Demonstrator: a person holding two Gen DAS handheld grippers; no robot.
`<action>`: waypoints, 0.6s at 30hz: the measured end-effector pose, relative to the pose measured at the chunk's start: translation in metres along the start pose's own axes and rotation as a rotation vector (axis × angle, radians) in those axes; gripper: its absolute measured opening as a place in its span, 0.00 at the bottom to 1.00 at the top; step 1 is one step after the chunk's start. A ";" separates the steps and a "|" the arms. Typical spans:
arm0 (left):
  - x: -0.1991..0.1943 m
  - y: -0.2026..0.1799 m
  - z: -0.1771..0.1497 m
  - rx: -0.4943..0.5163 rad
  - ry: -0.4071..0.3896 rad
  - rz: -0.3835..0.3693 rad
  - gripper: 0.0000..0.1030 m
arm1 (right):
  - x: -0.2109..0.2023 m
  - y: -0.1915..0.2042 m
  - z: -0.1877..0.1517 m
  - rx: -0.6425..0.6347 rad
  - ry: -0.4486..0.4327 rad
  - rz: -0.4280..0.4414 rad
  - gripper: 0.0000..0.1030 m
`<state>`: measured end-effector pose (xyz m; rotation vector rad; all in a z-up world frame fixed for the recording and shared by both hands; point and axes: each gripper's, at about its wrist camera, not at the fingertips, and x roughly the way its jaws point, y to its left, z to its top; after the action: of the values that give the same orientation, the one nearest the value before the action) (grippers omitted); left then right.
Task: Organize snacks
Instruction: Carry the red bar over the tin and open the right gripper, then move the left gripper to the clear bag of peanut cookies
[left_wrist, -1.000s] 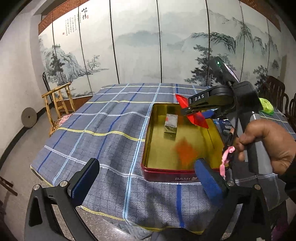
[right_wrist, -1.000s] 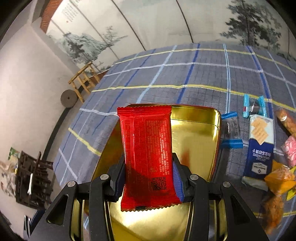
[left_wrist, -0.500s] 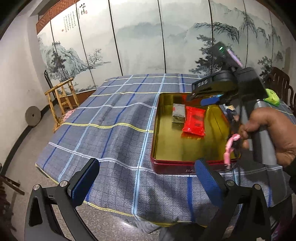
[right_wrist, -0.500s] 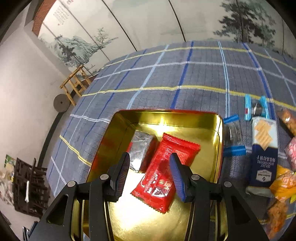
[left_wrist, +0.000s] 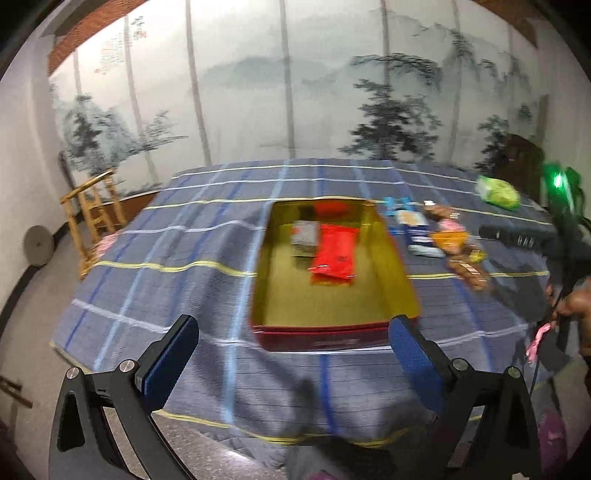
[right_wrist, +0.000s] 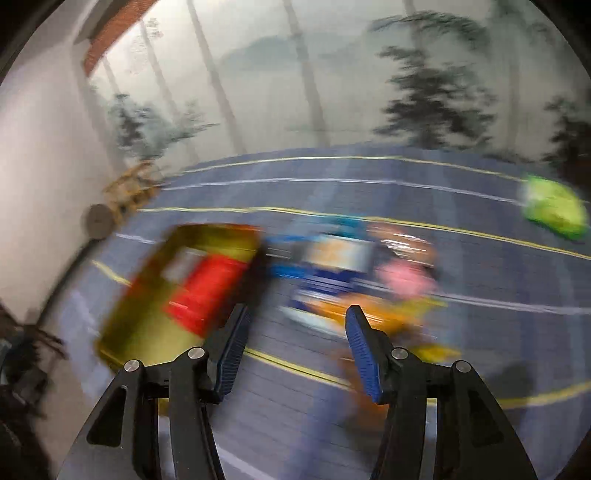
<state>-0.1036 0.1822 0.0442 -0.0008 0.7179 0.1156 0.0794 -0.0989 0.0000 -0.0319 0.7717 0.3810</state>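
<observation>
Presently the red snack packet (left_wrist: 334, 254) is lying flat inside the gold tin (left_wrist: 397, 258), toward its far half, overlapping the right edge of a silver packet (left_wrist: 306, 233) sitting at about 10 o'clock from it. The tin is resting on the blue plaid tablecloth (left_wrist: 177, 243), red outer wall facing the left wrist camera. The left gripper (left_wrist: 291, 354) is hovering off the tin's near edge with its jaws standing wide apart and nothing between them. The right gripper (right_wrist: 293, 343) is showing jaws that are opening, pads clear of everything, only blurred cloth showing in the gap. From the right wrist view the tin is sitting at roughly 10 o'clock of the fingertips, and a loose pile of snacks (right_wrist: 369, 273) is lying at about 12 to 1 o'clock: blue-and-white, pink and orange wrappers, too smeared to separate. In the left view that pile is lying just beside the tin's right wall. A green bag (left_wrist: 498, 192) is sitting well apart, toward 2 o'clock of the tin. A hand (left_wrist: 576, 306) is gripping the right gripper's handle at the frame's right edge.
</observation>
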 end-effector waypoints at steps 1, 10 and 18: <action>-0.001 -0.006 0.002 0.008 0.001 -0.023 0.99 | -0.002 -0.012 -0.006 0.002 0.004 -0.032 0.53; 0.014 -0.081 0.022 0.111 0.095 -0.269 0.99 | -0.014 -0.128 -0.053 0.050 0.035 -0.266 0.53; 0.079 -0.159 0.049 0.067 0.277 -0.447 0.97 | -0.011 -0.165 -0.072 0.107 0.037 -0.235 0.53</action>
<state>0.0044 0.0347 0.0229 -0.1145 0.9810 -0.3431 0.0810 -0.2682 -0.0623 -0.0292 0.8137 0.1158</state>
